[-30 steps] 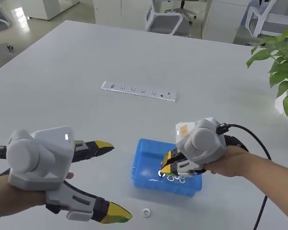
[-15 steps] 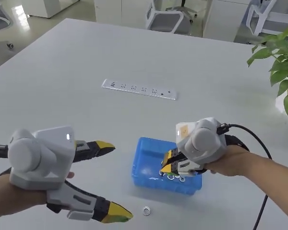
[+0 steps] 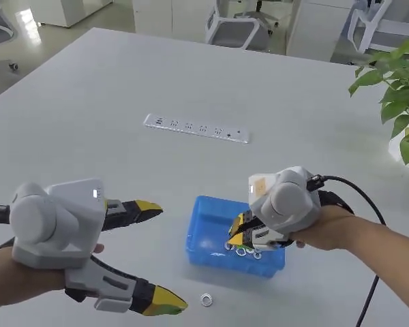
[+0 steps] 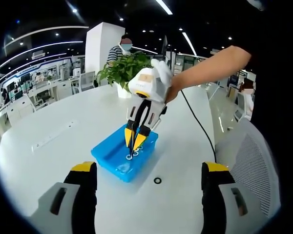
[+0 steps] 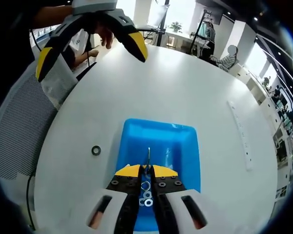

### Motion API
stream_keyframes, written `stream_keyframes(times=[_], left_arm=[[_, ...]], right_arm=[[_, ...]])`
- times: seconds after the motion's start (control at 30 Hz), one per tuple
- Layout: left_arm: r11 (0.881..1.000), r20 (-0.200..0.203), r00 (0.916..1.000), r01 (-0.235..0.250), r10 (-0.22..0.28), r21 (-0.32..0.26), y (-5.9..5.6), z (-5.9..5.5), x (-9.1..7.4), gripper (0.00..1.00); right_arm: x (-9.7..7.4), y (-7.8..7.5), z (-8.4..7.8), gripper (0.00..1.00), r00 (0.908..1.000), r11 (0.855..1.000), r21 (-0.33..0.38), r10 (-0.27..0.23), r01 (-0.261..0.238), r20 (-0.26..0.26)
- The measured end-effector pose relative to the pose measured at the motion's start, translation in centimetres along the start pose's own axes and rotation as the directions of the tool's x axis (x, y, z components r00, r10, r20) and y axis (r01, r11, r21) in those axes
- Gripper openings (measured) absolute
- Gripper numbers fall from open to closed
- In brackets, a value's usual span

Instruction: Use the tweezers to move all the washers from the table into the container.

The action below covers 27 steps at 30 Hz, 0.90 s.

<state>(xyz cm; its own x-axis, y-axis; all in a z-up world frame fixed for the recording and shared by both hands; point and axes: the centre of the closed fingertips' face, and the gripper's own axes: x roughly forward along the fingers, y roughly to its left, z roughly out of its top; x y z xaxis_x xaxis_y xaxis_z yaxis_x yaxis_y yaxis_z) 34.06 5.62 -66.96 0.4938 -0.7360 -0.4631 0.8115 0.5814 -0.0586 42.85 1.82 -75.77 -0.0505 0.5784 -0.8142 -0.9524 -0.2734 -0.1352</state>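
- While the right claw [image 3: 237,233] is closed tight on the tweezers [image 5: 148,155], their thin tips point down into the blue container [image 3: 206,228].
- Several washers [image 3: 244,253] lie on the bottom of the container, at the side nearest to the person, just under the right claw.
- Whether the tweezers hold something at their tips I cannot tell; the tips are too small to see well.
- One lone washer [image 3: 206,298] lies flat on the white counter [image 3: 123,88], a little outside the near wall of the container and not touching it.
- The left claw [image 3: 160,255] is wide open and holds nothing. It hovers above the counter to the left of the container, with its yellow tips turned toward it.
- A white power strip [image 3: 196,129] lies flat on the counter, well beyond the far side of the container.
- A green potted plant [image 3: 395,82] stands far to the right of the container, near the counter's edge.
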Motion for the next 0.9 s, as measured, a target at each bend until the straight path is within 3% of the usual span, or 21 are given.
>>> stream_keyframes(times=[0.23, 0.47, 0.67, 0.9], left_arm=[[1.000, 0.000, 1.0000, -0.002, 0.002, 0.009, -0.1, 0.3, -0.1, 0.93], [0.999, 0.028, 0.9990, -0.037, 0.036, 0.015, 0.5, 1.1, -0.4, 0.85], [0.998, 0.013, 0.9985, -0.054, 0.054, 0.034, 0.8, 1.3, -0.4, 0.66], [0.998, 0.004, 0.9994, -0.035, 0.035, 0.058, 0.3, 2.1, 0.0, 0.51]], right_arm=[[-0.5, 0.0, 0.4, 0.08, 1.0000, 1.000, -0.005, -0.009, 0.009, 0.000], [-1.5, 0.2, 1.3, 0.07, 0.9996, 1.000, 0.004, -0.021, 0.021, 0.017], [-2.4, 0.9, 2.2, 0.07, 0.9996, 1.000, 0.010, -0.013, 0.013, 0.025], [-3.5, 1.8, 3.8, 0.06, 0.9995, 1.000, -0.010, -0.012, 0.012, 0.030]])
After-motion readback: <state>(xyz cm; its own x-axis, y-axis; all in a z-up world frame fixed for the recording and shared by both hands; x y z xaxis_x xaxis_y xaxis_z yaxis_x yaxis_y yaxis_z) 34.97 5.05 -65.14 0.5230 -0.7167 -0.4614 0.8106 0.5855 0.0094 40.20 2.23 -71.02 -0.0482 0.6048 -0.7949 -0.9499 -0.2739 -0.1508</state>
